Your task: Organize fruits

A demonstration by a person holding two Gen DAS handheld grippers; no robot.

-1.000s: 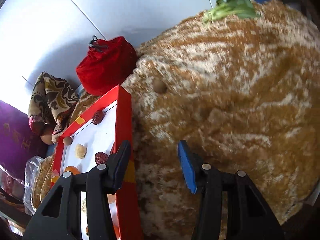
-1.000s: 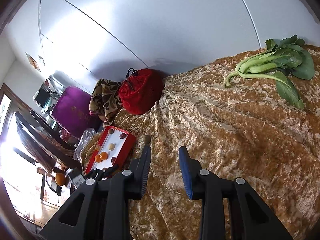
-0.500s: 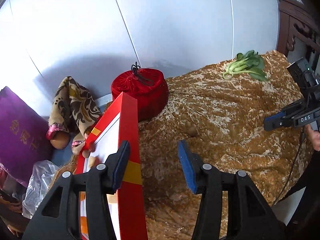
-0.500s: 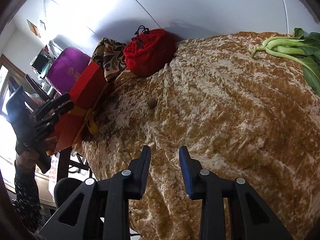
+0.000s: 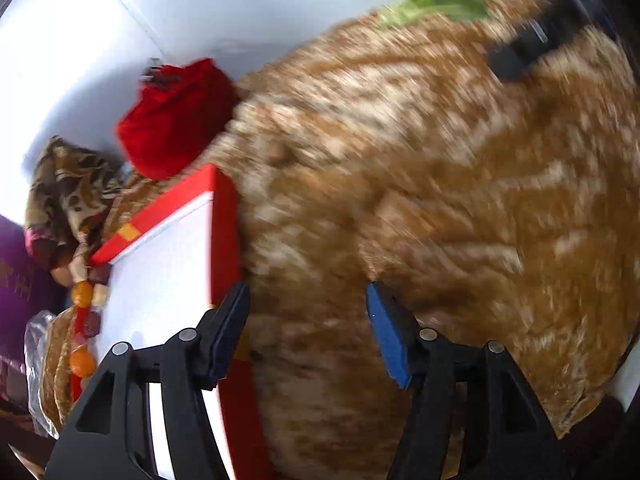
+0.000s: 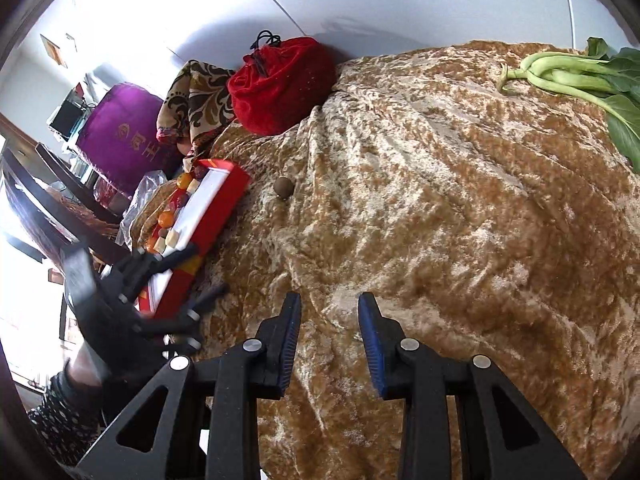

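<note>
My left claw (image 5: 308, 320) is opening off the tilted box (image 5: 224, 216), fruits (image 6: 166, 220) pooled low; right claw (image 6: 328, 332) narrow, empty.

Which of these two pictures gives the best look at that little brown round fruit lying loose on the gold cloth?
The right wrist view: the brown fruit sits sharp beside the red box. The left wrist view shows only a blurred brownish lump.

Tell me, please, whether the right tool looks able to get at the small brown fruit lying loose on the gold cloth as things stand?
Probably yes. The right tool is empty, its jaws slightly apart, and only bare gold cloth lies between it and the small brown fruit. The red box sits off to one side.
</note>
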